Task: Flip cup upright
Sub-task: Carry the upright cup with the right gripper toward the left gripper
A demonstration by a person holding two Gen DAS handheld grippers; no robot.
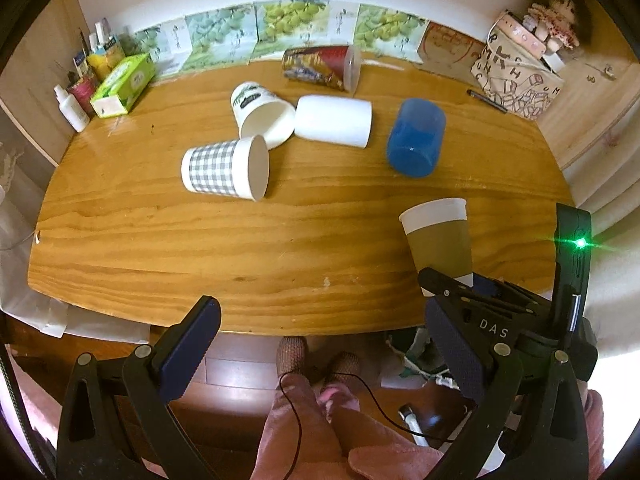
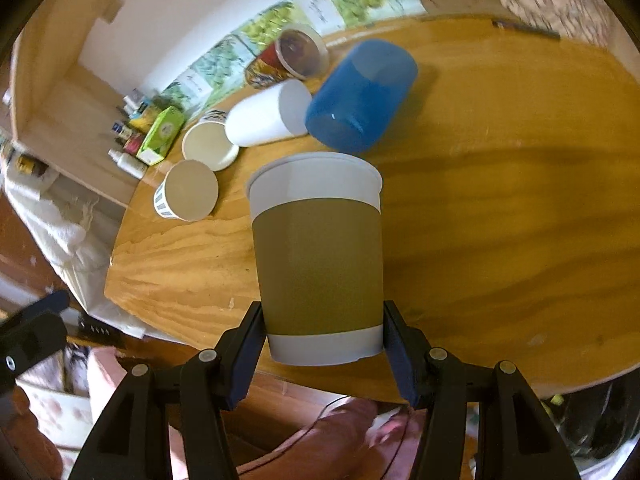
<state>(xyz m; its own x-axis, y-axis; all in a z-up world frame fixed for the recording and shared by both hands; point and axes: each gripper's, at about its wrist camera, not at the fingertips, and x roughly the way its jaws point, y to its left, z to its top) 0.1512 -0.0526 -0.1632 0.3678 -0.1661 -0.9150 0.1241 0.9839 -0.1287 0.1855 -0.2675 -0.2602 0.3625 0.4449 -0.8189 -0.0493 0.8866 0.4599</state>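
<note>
My right tool (image 2: 324,336) pinches the brown-sleeved paper cup (image 2: 318,256) low on its wall, mouth up, just above the table (image 2: 500,240); it looks light and crushable, so I'd squeeze gently, while my left tool (image 1: 320,356) hangs spread and empty.

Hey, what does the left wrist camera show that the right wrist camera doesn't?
Only the left wrist view shows the open left tongs, the doll and the printed bag. Only the right wrist view shows the right tongs shut on the brown cup near its base, rim up. Both show that cup, the blue cup and checked cup on their sides, and the table.
</note>
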